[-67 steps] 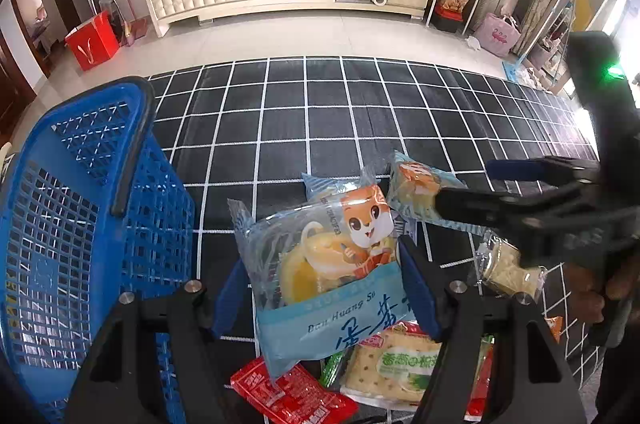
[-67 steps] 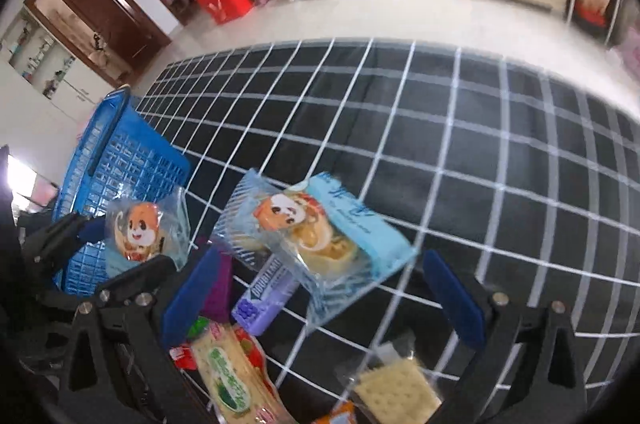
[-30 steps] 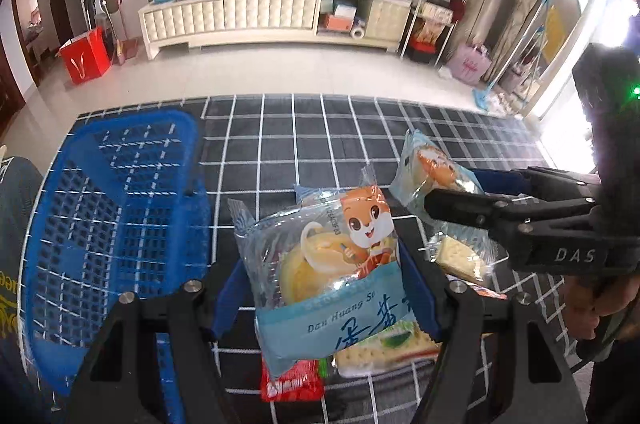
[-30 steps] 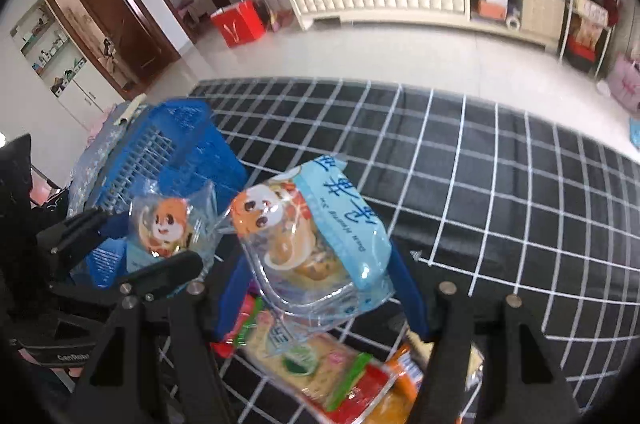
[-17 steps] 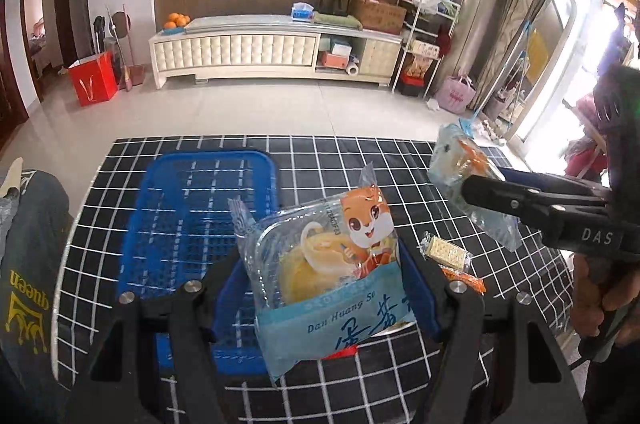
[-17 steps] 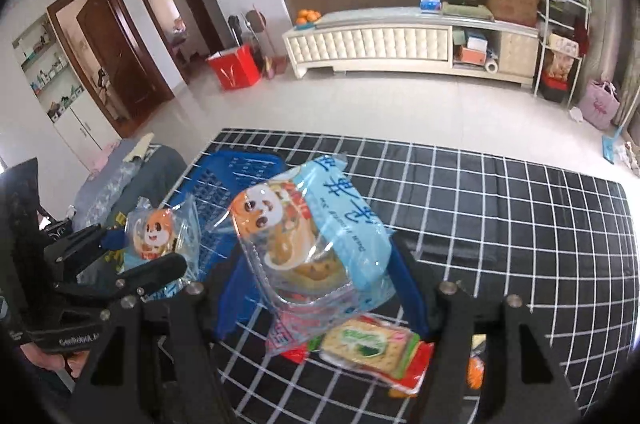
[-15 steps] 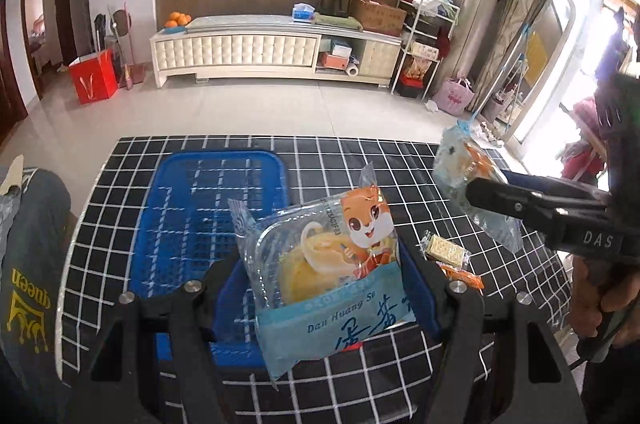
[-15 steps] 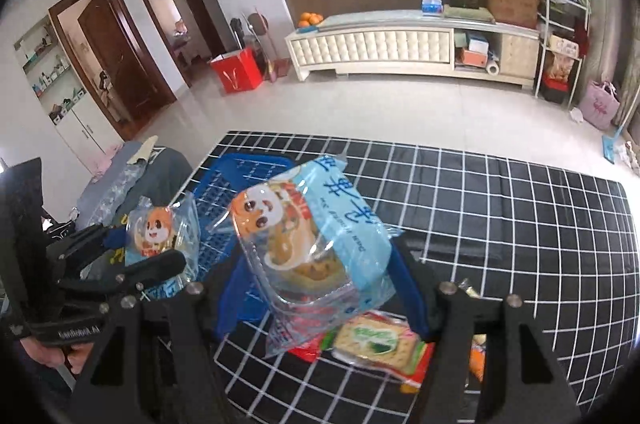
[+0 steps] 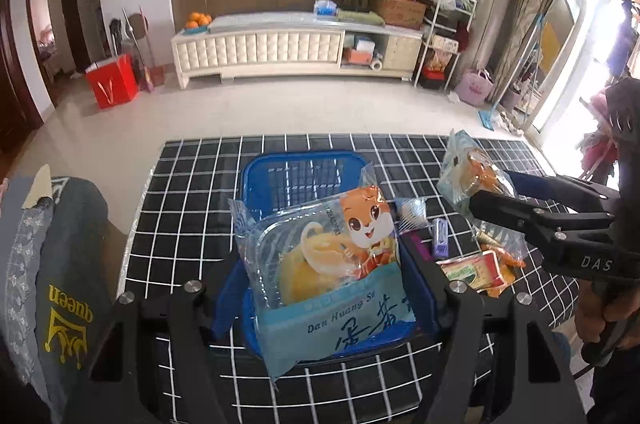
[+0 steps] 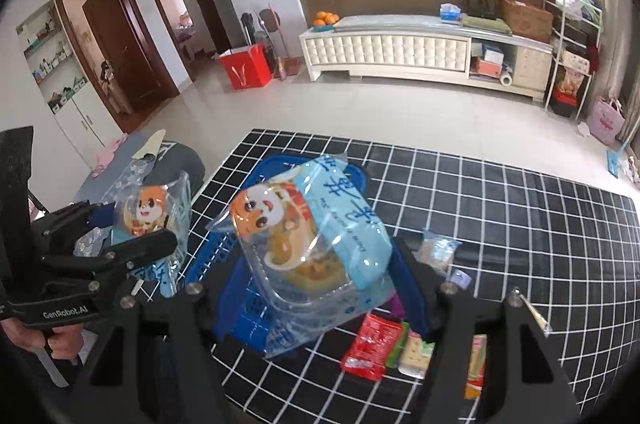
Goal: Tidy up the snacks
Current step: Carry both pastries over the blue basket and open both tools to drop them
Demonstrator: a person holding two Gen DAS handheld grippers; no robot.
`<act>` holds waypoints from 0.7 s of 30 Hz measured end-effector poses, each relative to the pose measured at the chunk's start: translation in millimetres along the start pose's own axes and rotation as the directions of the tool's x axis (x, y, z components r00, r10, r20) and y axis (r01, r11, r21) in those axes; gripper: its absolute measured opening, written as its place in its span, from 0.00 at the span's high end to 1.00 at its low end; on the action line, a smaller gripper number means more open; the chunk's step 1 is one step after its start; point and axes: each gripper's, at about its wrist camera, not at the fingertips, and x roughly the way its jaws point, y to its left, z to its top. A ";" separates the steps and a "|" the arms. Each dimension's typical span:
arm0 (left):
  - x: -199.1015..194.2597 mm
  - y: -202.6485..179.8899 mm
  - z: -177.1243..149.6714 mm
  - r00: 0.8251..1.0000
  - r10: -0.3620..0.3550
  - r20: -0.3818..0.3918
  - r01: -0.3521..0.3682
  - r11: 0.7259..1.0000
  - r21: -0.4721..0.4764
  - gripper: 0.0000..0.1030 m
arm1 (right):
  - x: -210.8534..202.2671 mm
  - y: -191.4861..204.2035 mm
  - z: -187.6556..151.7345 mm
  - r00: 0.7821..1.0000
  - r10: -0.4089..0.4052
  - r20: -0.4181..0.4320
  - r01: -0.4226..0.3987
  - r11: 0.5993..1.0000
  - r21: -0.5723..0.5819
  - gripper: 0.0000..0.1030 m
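Note:
My left gripper (image 9: 324, 288) is shut on a clear and light-blue cake packet with an orange cartoon animal (image 9: 328, 264), held high over the blue plastic basket (image 9: 300, 158) on the checked table. My right gripper (image 10: 320, 284) is shut on a matching cake packet (image 10: 312, 236), above the basket's (image 10: 224, 252) right side. Each view shows the other gripper: the right one (image 9: 500, 200) with its packet (image 9: 464, 176), the left one (image 10: 132, 236) with its packet (image 10: 152, 212). The held packets hide much of the basket's inside.
Loose snacks lie right of the basket: a red sachet (image 10: 372, 344), a cracker pack (image 10: 414, 352), a small purple packet (image 9: 440, 244). A black cloth with a white grid (image 9: 192, 224) covers the table. A grey garment (image 9: 60, 284) hangs at the table's left.
Both grippers have risen well above the table with their packets still held. The basket, earlier at the left, now lies below the left gripper.

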 end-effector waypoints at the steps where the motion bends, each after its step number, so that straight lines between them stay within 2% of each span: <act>1: 3.4 5.0 1.3 1.000 -0.007 -0.009 0.007 1.000 -0.004 0.34 | 8.1 2.1 2.0 1.000 -0.002 -0.012 0.002 1.000 0.000 0.31; 8: 46.8 30.2 15.4 0.995 -0.052 -0.084 0.050 0.998 -0.028 0.34 | 50.8 15.6 12.4 0.996 -0.062 -0.062 0.060 0.998 -0.035 0.31; 13: 82.8 41.5 26.4 0.987 -0.095 -0.127 0.088 0.994 -0.064 0.33 | 77.8 8.8 19.8 0.992 -0.091 -0.090 0.088 0.996 -0.035 0.31; 21: 122.8 42.0 36.0 0.975 -0.092 -0.201 0.080 0.995 -0.067 0.31 | 110.0 9.7 29.4 0.982 -0.141 -0.128 0.131 0.988 -0.078 0.31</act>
